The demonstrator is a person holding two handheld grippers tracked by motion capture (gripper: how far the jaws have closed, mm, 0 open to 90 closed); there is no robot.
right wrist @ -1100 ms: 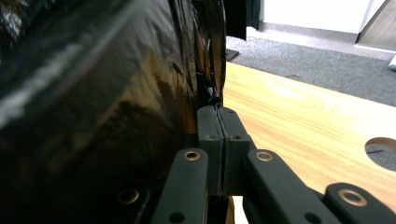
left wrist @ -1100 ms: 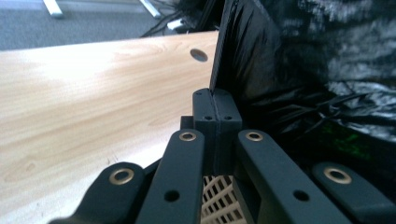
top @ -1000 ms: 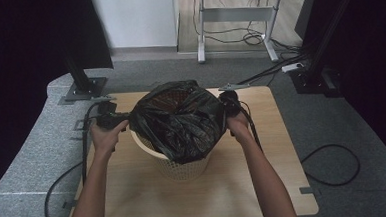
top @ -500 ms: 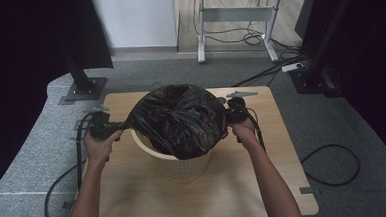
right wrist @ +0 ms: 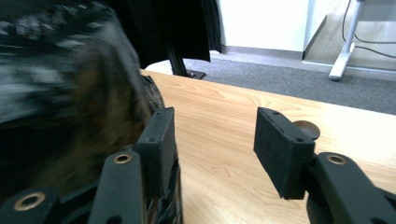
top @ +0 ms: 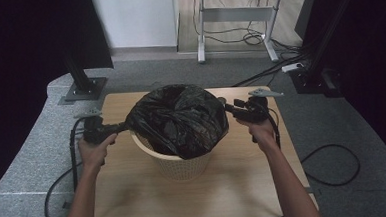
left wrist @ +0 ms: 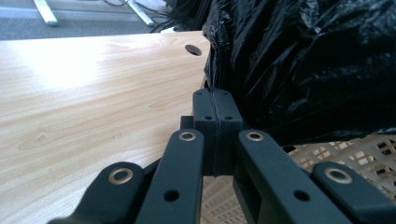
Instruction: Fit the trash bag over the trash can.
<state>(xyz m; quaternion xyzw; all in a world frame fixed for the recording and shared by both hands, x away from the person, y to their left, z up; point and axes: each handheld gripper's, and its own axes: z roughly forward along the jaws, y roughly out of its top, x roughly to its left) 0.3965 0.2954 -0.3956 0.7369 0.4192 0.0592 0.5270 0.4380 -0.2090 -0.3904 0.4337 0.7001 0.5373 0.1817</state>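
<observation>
A black bin bag (top: 179, 116) sits crumpled in and over a cream lattice basket (top: 181, 164) at the middle of the wooden table (top: 135, 191). My left gripper (top: 124, 126) is at the bag's left side, shut on a pinched fold of its rim; in the left gripper view the jaws (left wrist: 217, 109) meet on the thin black film of the bag (left wrist: 303, 70). My right gripper (top: 227, 106) hovers just right of the bag; its jaws have just been opening. In the right gripper view it (right wrist: 215, 140) stands open with bare table between the pads and the blurred bag (right wrist: 70, 93) beside its left pad.
Cables trail from both grippers over the table's edges onto the grey floor. A round hole (left wrist: 192, 49) marks the tabletop near the basket. A white desk frame (top: 236, 16) stands far back, and black stands (top: 82, 87) flank the table.
The right gripper has opened, let go of the bag's right edge and drawn away to the right. The bag, pulled wide half a second ago, now hangs slacker on that side.
</observation>
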